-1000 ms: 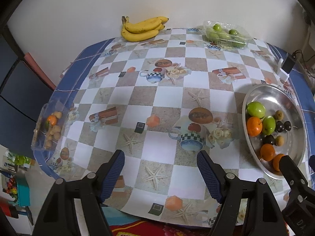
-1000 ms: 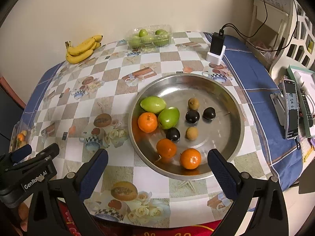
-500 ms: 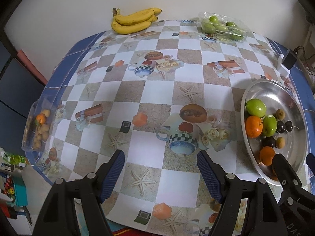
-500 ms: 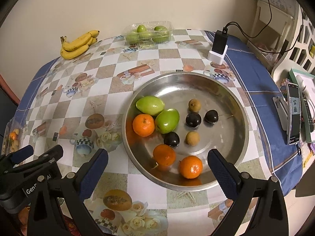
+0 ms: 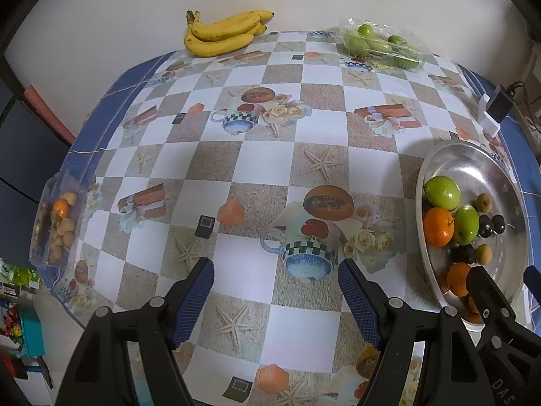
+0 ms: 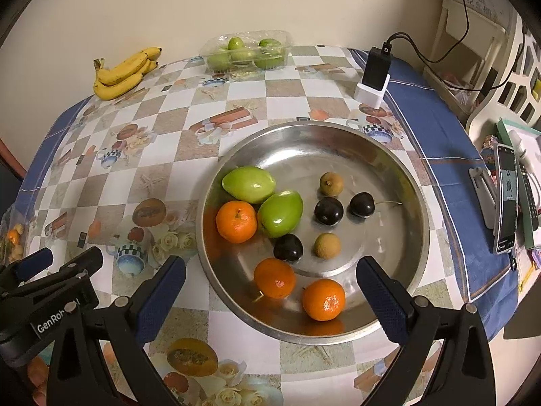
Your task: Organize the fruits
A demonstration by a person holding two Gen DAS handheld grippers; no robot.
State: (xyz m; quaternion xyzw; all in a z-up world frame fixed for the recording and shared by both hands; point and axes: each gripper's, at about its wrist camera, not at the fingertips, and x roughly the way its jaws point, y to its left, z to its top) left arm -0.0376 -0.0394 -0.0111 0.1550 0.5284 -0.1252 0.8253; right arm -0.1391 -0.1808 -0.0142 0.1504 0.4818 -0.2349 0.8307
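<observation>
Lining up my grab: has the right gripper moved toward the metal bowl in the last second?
Yes. The right gripper has come down closer: the metal bowl now fills more of its view, fingers straddling the near rim.

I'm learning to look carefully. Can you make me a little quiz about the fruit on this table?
1. How many oranges lie in the metal tray?
2. True or false: the bananas are inside the tray.
3. What holds the green fruits by the wall: A, a clear plastic box; B, a basket; C, a paper bag?

Key:
1. Three: one beside the green fruits and two nearer the right gripper.
2. False. They lie on the tablecloth near the wall.
3. A.
</observation>
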